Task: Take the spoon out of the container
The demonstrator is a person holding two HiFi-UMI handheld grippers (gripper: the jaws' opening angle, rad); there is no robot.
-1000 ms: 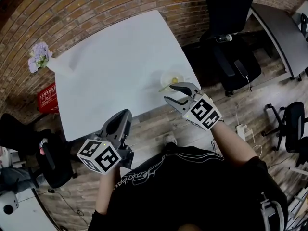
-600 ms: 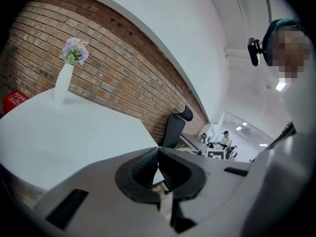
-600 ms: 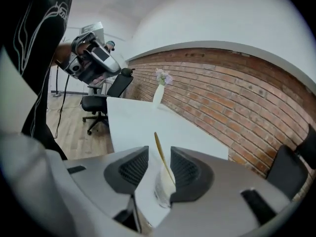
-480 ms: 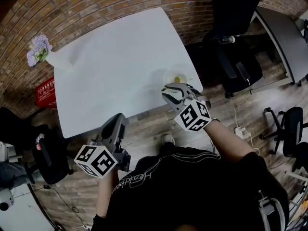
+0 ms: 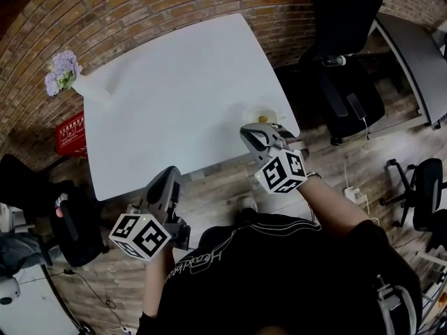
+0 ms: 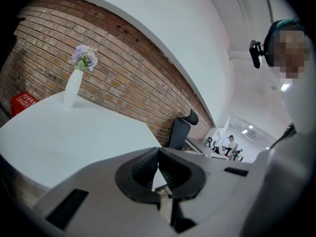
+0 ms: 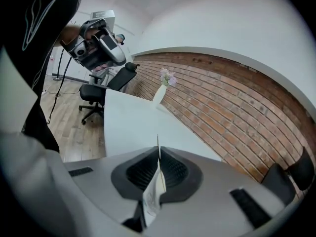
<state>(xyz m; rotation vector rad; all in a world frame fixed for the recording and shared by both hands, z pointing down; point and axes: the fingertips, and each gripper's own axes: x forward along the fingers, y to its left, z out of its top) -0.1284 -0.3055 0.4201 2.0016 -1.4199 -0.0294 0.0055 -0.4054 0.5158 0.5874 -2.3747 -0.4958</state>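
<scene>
White tabletop, set at an angle against a brick wall, over a wooden plank floor; at the far left corner, a slim white vase, upright, with pale purple flowers; at the near right corner, just inside the edge, a small pale round container with something yellow inside; vase and container well apart.

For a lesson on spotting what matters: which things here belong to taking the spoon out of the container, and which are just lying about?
Belongs: spoon, container, right hand-held gripper shut on the spoon.
Lying about: vase of flowers, red box, office chair, left hand-held gripper, shut and empty.
</scene>
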